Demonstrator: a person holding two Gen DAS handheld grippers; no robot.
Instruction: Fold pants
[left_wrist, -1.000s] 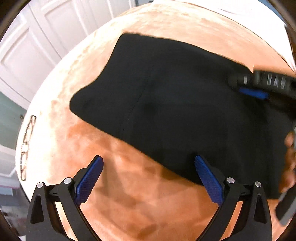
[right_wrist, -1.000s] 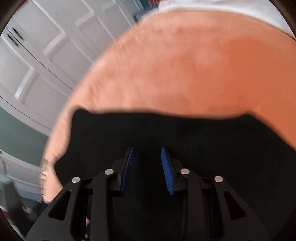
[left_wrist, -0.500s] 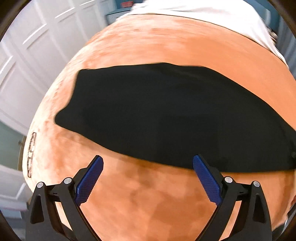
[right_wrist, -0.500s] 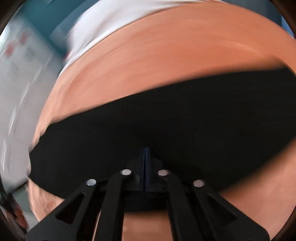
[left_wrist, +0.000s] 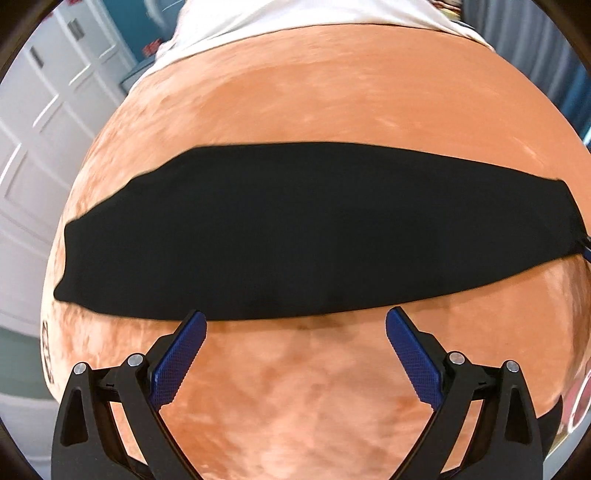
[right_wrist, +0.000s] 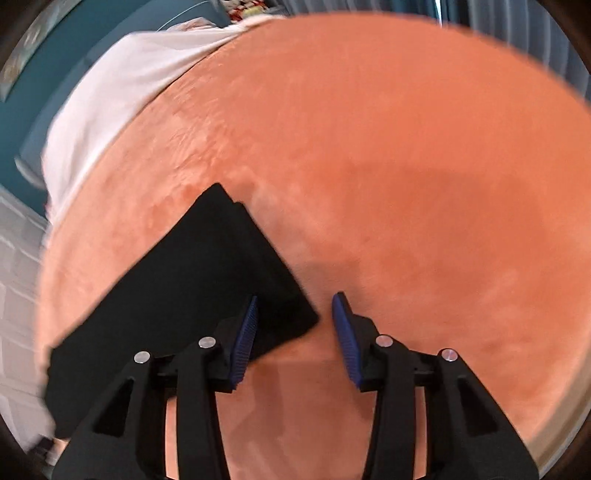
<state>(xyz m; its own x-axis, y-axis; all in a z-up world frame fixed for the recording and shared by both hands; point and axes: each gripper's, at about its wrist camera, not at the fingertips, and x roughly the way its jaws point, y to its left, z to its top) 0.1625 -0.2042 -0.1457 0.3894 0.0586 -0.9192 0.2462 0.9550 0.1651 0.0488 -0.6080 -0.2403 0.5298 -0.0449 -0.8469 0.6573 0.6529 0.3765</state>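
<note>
**Black pants lie as a long folded band on the orange blanket, both grippers free of them**

Black fabric, the pants (left_wrist: 303, 229) stretch as one long flat band across the plush orange blanket (left_wrist: 317, 387), seen from the left wrist just beyond the tips of the spread jaws. The band's near edge runs right past both fingertips without lying between them; only bare blanket shows in the gap. Its left end is squared off beyond the left finger, and its right end tapers toward the edge of the view.

From the right wrist, the pants (right_wrist: 192, 280) show one end, a squared corner with a second layer's edge peeping out at the far tip. That corner reaches in past the left finger and ends in the gap between the jaws, lying flat on the blanket (right_wrist: 424, 184) and not pressed by either pad.

The left gripper (left_wrist: 295, 325) has its jaws wide apart and holds nothing. The right gripper (right_wrist: 295, 306) has its jaws partly apart; they have just been opening, with the corner of the pants below and between them but not gripped.

Beyond the blanket's far edge lies a white sheet (left_wrist: 303, 14), also seen up and to the left of the right gripper's jaws (right_wrist: 122, 81). White panelled doors (left_wrist: 40, 122) stand off to the left of the left gripper's jaws.
</note>
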